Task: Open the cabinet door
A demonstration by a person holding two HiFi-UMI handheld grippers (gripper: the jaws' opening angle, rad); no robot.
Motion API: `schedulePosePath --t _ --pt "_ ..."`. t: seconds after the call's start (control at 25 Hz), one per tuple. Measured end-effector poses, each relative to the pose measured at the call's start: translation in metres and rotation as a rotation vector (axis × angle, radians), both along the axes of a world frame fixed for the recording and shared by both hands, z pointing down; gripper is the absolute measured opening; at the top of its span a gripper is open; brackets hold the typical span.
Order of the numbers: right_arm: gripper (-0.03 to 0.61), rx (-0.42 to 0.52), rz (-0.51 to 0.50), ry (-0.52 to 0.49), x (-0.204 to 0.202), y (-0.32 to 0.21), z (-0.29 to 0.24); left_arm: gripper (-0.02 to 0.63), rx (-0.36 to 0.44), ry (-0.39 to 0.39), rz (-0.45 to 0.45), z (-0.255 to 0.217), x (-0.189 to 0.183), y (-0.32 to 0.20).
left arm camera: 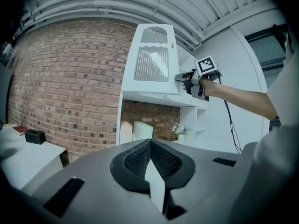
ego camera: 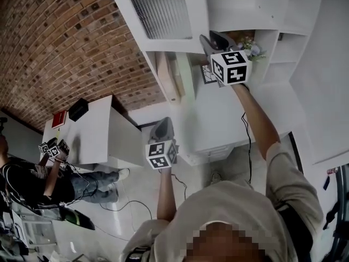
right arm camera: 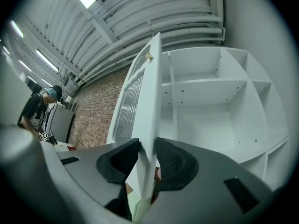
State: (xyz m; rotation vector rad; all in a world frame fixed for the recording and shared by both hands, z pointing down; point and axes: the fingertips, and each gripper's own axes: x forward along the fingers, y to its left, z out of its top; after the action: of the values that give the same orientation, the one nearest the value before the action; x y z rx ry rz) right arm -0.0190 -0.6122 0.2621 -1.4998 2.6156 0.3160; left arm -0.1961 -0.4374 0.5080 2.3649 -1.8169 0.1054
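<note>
The white cabinet door (ego camera: 163, 10) with a slatted panel stands swung out from the shelf unit (ego camera: 272, 15). My right gripper (ego camera: 210, 42) is raised to the door's lower free edge and shut on it. In the right gripper view the door (right arm camera: 140, 106) runs edge-on between the two pads (right arm camera: 170, 160), which press on both its faces, and bare white compartments (right arm camera: 210, 92) lie behind. My left gripper (ego camera: 162, 127) hangs lower and apart from the cabinet, its jaws shut with nothing in them. From the left gripper view (left arm camera: 150, 146) I see the door (left arm camera: 152, 62) and the right gripper (left arm camera: 180, 78) at its edge.
A brick wall (ego camera: 60, 42) lies left of the cabinet. A white table (ego camera: 98, 135) holds a red book (ego camera: 59, 118) and a black box (ego camera: 78, 109). Another person (ego camera: 32, 173) with grippers sits at the far left. Cables (ego camera: 128, 203) trail on the floor. Flowers (ego camera: 252, 49) sit on a shelf.
</note>
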Motion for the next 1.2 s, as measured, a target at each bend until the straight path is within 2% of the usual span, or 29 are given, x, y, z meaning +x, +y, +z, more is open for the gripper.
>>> schedulePosePath --t 0.24,0.48,1.2 --pt "0.121 0.011 0.03 0.005 -0.01 0.044 0.0 0.026 0.004 -0.009 0.036 -0.001 -0.007 0.036" --pt "0.106 0.01 0.029 0.011 -0.026 0.077 0.002 0.026 -0.006 -0.008 0.027 0.005 -0.021 0.075" --pt "0.084 0.024 -0.071 0.033 -0.115 0.166 -0.003 0.026 -0.006 -0.012 -0.036 -0.001 -0.064 0.166"
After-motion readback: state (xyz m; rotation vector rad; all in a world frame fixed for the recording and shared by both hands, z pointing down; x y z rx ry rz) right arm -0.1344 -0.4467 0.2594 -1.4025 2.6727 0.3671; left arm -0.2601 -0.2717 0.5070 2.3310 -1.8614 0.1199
